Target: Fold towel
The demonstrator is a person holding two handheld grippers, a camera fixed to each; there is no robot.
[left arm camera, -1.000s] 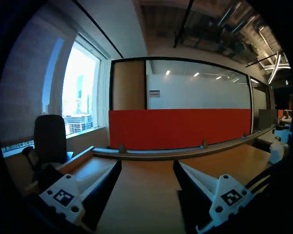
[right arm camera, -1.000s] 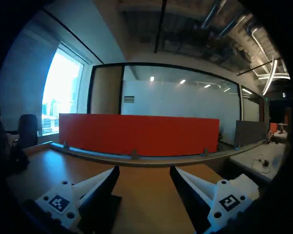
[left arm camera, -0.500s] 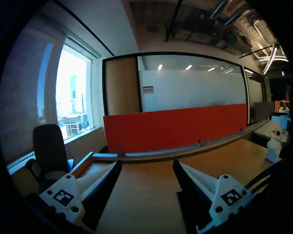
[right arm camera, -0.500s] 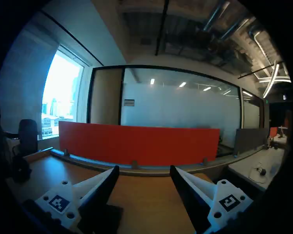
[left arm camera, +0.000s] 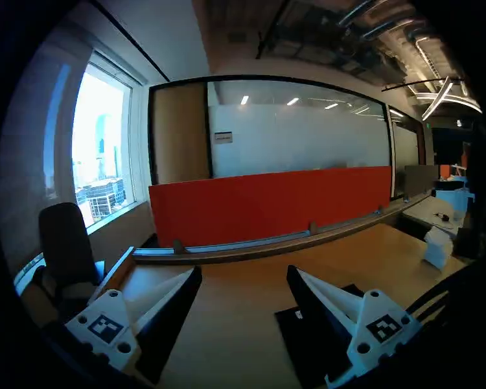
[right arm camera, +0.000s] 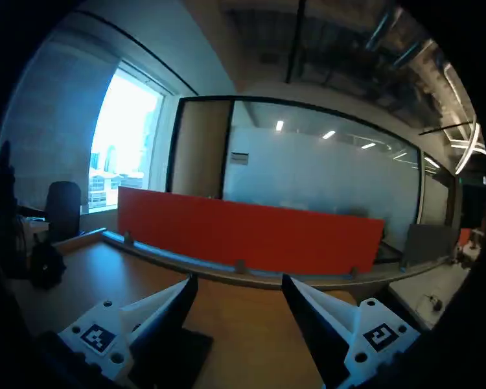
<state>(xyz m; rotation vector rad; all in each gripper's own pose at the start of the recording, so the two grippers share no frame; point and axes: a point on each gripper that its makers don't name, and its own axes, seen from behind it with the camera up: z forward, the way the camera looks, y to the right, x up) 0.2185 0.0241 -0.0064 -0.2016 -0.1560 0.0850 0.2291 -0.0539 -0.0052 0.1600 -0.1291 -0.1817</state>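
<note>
Facing both grippers: an orange partition [left arm camera: 269,204] that runs along the far edge of the table, from 9 to 3 o'clock in both views.
Window [left arm camera: 97,162]: bright, at 10 o'clock in the left gripper view, with city buildings behind the glass.
Table [left arm camera: 243,311]: a wooden top, under both grippers, reaching from 6 o'clock up to the partition.
Chair [left arm camera: 61,243]: dark, office type, at 8 o'clock in the left gripper view, beside the table near the window.
Dark flat piece [left arm camera: 288,337]: lies flat on the table at 5 o'clock in the left gripper view, partly under the finger on that side. In the right gripper view it is at 7 o'clock [right arm camera: 194,356]. It may be the towel; I cannot tell this for sure.
Left gripper [left arm camera: 243,269]: fingers spread wide apart, nothing between them, held above the table.
Right gripper [right arm camera: 238,277]: fingers also spread wide, holding nothing, above the table.
Small white thing [left arm camera: 437,249]: stands on the table at 3 o'clock in the left gripper view, well apart from the dark piece.
</note>
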